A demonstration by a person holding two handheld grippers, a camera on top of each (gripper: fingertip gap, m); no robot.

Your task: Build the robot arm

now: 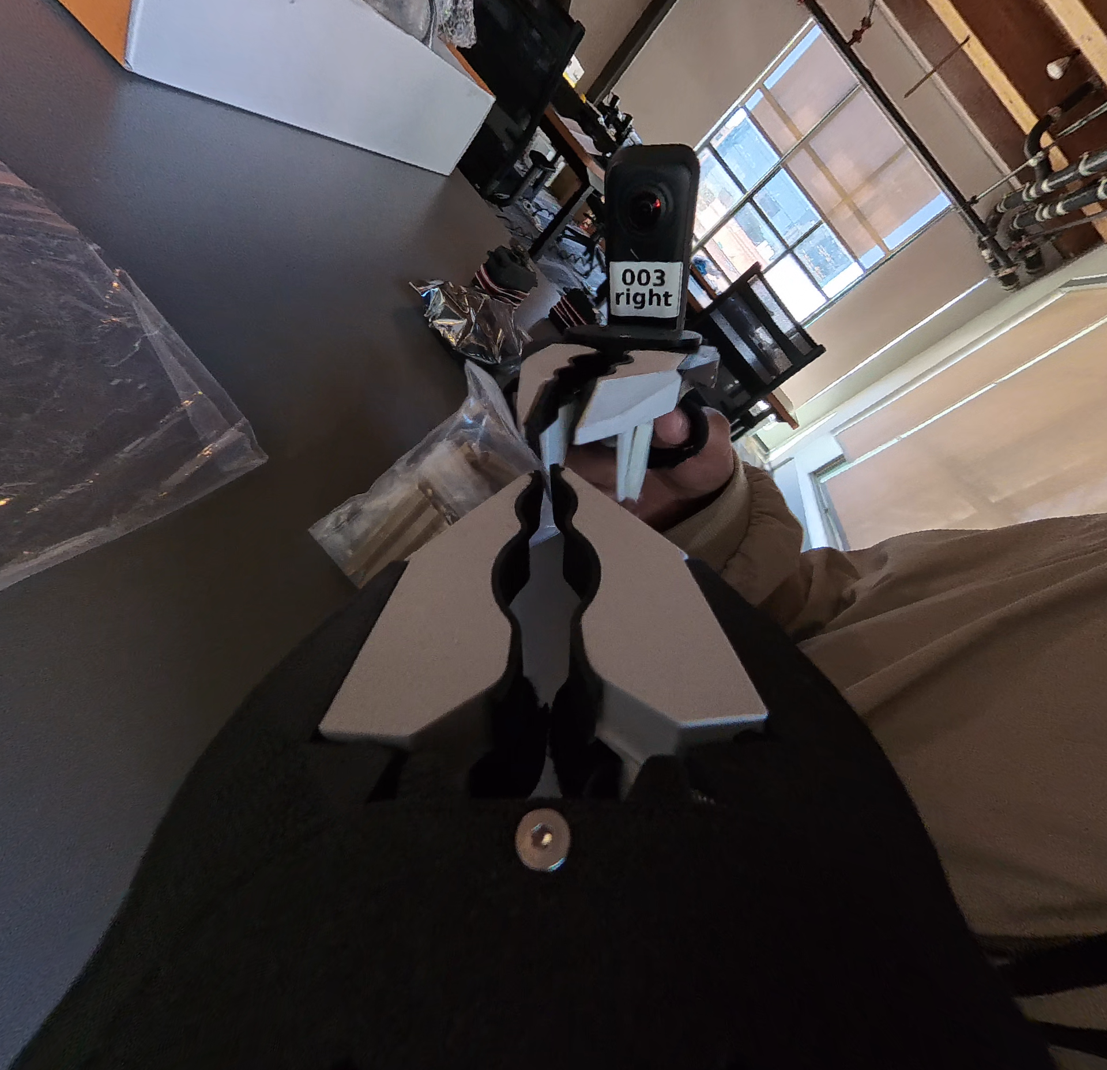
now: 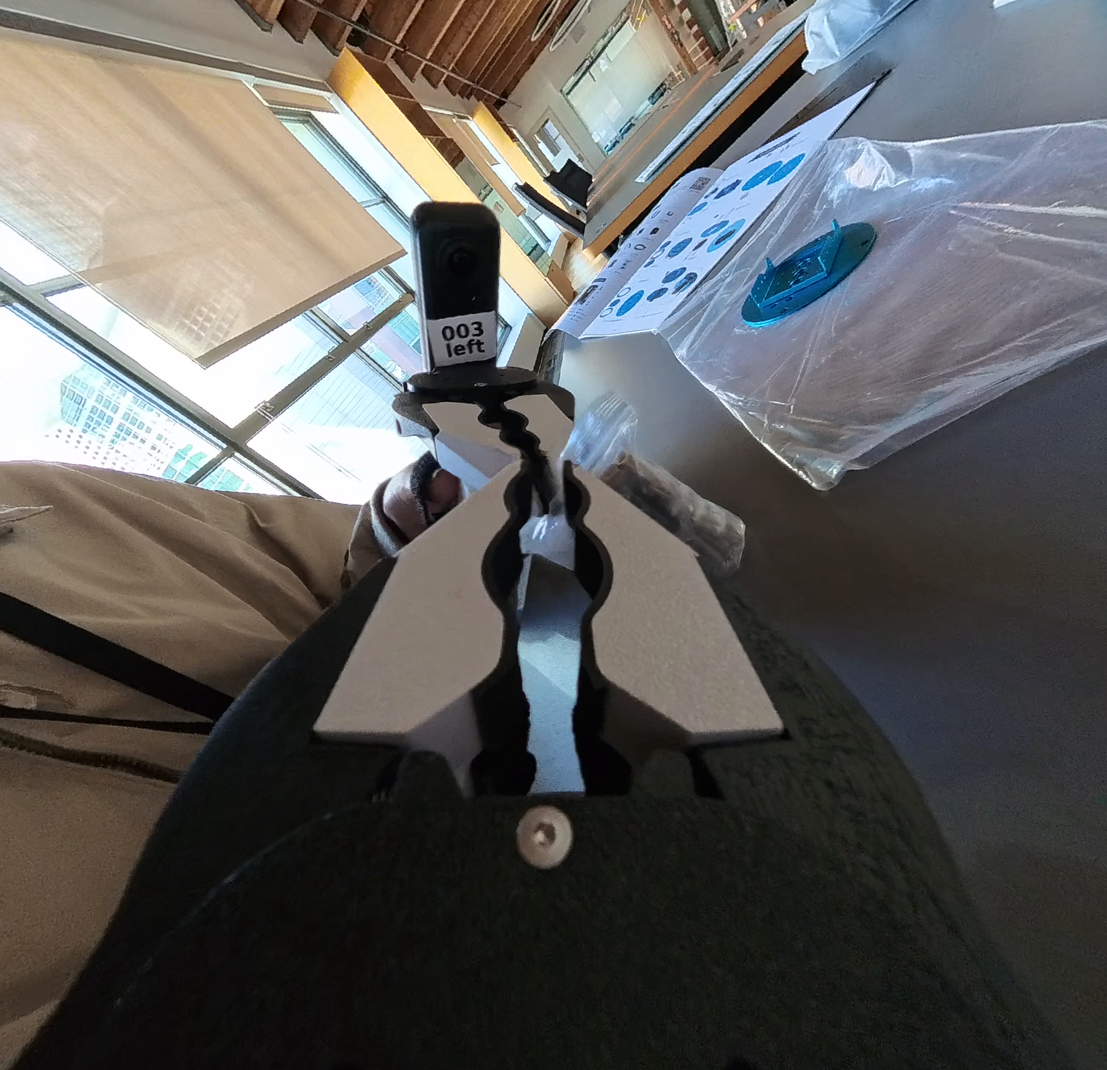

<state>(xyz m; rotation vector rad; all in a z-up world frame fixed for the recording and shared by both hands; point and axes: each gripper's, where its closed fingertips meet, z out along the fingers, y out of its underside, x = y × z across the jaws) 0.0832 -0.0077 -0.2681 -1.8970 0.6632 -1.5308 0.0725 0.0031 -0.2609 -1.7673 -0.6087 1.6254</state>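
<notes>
Right wrist view alone shows blue part (image 2: 805, 277); both tongs pinch clear bag (image 2: 542, 529)

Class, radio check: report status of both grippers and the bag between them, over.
Tip to tip: left gripper and right gripper, both shut on small clear bag of brass parts. Beside, apart: large plastic wrap.

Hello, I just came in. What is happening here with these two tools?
A person in a tan jacket holds two grippers facing each other, tip to tip, above a dark table. The left gripper and the right gripper both look nearly shut on the edge of a small clear plastic bag with brownish parts inside. A bigger plastic bag with a blue round part lies nearby, beside a printed sheet.
</notes>
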